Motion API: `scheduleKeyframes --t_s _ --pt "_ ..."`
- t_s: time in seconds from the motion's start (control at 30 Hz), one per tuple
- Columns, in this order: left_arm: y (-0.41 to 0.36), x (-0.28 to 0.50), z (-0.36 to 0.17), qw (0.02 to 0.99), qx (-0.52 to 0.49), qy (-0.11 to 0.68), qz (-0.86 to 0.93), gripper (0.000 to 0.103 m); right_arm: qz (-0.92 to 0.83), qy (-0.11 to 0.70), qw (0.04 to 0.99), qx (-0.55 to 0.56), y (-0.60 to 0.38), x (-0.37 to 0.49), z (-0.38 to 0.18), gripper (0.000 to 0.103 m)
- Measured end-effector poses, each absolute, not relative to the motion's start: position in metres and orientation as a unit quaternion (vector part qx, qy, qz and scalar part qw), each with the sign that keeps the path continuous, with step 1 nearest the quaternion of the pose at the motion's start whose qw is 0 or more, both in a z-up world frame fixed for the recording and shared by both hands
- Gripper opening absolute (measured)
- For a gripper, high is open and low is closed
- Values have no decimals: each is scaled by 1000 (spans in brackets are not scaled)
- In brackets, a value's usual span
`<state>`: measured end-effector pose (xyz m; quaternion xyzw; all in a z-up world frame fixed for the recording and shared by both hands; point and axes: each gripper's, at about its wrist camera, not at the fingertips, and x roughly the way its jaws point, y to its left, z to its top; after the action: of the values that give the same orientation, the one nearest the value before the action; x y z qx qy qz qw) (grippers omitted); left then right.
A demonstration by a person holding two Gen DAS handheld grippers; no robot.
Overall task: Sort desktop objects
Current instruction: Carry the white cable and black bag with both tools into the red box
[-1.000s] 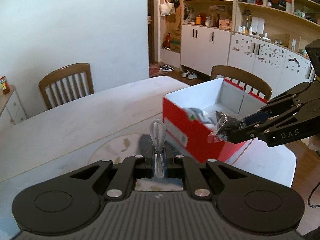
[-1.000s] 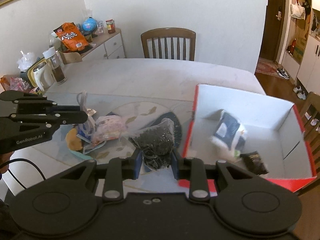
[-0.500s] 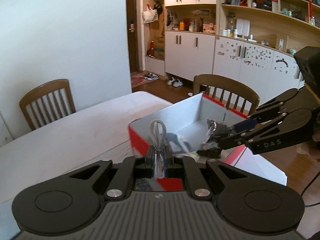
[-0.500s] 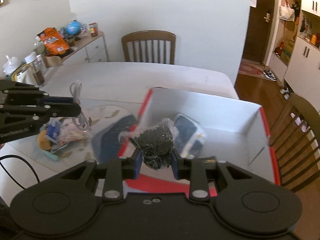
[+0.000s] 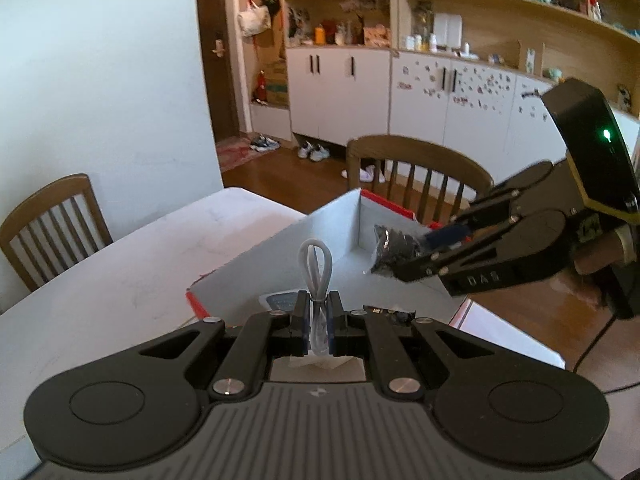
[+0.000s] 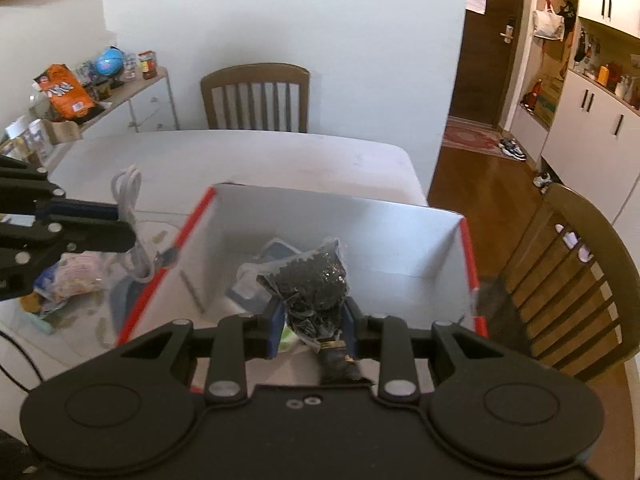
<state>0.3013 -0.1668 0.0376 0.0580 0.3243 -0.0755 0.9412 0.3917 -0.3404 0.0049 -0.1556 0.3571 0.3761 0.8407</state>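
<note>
A red box with a white inside (image 6: pixel 400 224) (image 5: pixel 280 256) stands on the white table. My right gripper (image 6: pixel 312 316) (image 5: pixel 394 258) is shut on a clear bag of dark bits (image 6: pixel 312 284) (image 5: pixel 390 248) and hangs over the box. My left gripper (image 5: pixel 318 312) (image 6: pixel 128 228) is shut on a looped white cable (image 5: pixel 316 264) (image 6: pixel 130 200), held by the box's left red rim. A blue-and-white packet (image 6: pixel 276 252) and a small dark packet (image 6: pixel 340 364) (image 5: pixel 388 314) lie inside the box.
Loose packets (image 6: pixel 68 284) lie on the table left of the box, on a patterned mat. Wooden chairs (image 6: pixel 256 96) (image 6: pixel 580 280) stand at the far side and right end. A side cabinet with snacks (image 6: pixel 104 92) is at the left. A person's hand (image 5: pixel 596 264) holds the right gripper.
Both grippers have moved across from the pile of packets to the box. The bag of dark bits now hangs over the box's inside, and the cable has come to its left rim.
</note>
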Motion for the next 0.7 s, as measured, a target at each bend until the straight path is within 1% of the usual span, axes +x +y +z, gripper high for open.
scheduleKeyframes --t_s 0.33,0.7 --pt "-187 328 4 913 108 380 -104 7 350 385 836 -172 -343 434 -25 29" --pt "-203 350 -22 880 151 434 -122 7 352 422 812 -196 -325 461 -55 29"
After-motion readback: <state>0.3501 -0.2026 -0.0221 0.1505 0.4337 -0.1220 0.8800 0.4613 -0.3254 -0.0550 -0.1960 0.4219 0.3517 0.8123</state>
